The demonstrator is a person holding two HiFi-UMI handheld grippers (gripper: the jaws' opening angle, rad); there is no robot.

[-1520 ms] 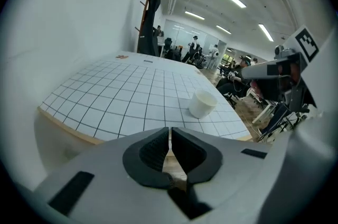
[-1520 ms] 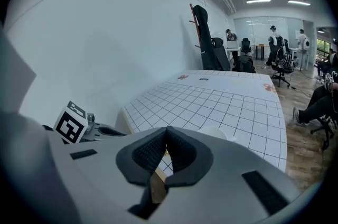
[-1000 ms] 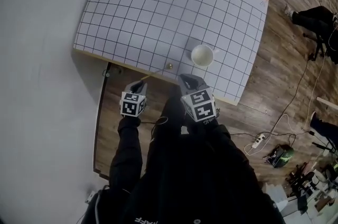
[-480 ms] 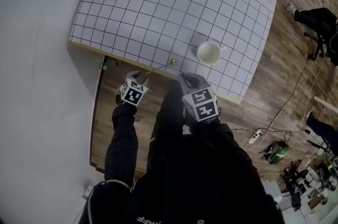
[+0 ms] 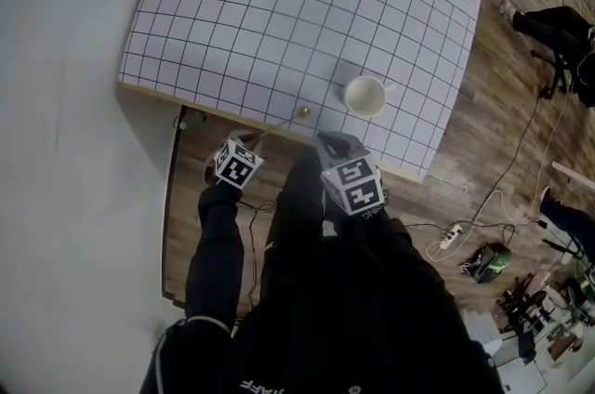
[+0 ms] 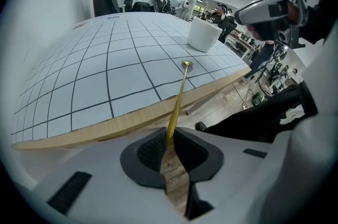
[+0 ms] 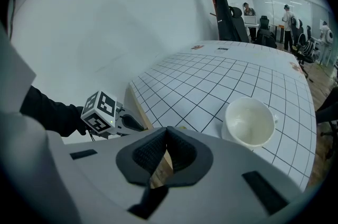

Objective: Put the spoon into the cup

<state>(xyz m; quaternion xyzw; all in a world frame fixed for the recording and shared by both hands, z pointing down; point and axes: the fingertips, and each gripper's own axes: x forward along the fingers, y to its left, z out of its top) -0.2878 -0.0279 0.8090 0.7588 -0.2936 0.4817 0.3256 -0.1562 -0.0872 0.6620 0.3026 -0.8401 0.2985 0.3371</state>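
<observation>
A thin gold spoon lies with its bowl on the gridded table and its handle sticking out over the near edge. My left gripper is below that edge, and its jaws are closing with the pads meeting on the handle's end. The white cup stands upright and empty on the table, right of the spoon's bowl. My right gripper hovers at the edge just in front of the cup. It is shut with nothing between its jaws.
The table's wooden near edge runs right above the left gripper. A wood floor with cables and a power strip lies to the right. A white wall is on the left, and people and chairs stand far behind the table.
My left gripper has sunk a little and rolled, so its marker cube now faces differently. The spoon still rests over the table's edge. The right gripper and the cup are almost unchanged.
</observation>
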